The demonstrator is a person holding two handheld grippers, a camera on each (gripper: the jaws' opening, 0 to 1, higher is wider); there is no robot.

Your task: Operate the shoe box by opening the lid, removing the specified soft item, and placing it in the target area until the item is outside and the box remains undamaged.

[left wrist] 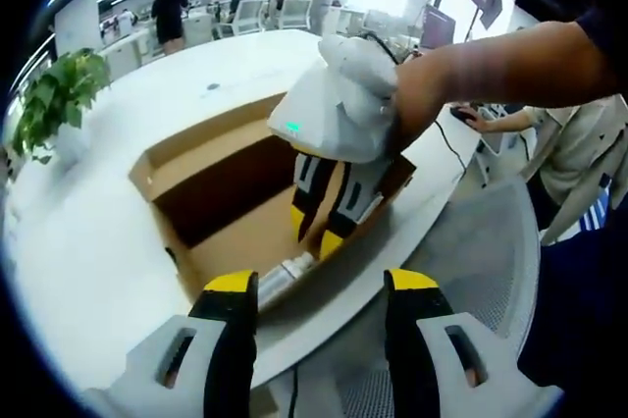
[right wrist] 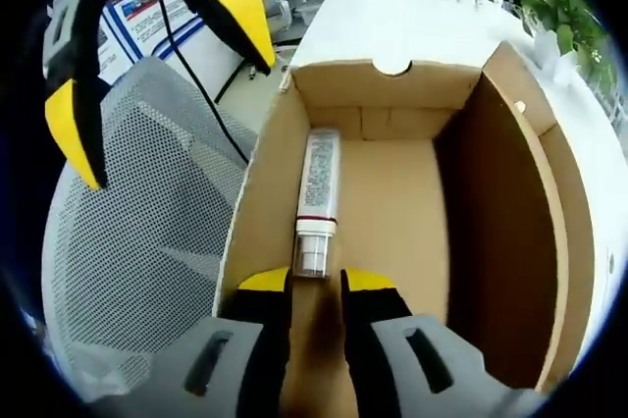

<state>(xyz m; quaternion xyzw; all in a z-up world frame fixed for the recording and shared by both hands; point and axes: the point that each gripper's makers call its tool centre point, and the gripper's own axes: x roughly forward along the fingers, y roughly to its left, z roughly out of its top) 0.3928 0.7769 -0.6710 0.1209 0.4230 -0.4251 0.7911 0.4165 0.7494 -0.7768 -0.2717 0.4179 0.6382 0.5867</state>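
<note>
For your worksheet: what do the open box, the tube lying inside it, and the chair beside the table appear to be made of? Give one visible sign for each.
Box: likely cardboard, matte brown, with folded flaps and a cut thumb notch.
Tube: probably soft plastic, smooth printed white body with a clear-looking cap; the exact material is uncertain.
Chair: woven mesh, apparently synthetic, light grey with a visible grid of holes.

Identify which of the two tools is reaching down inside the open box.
The right tool: it reaches into the cardboard box, tips near the white tube. The left tool hangs outside, above the table edge.
</note>
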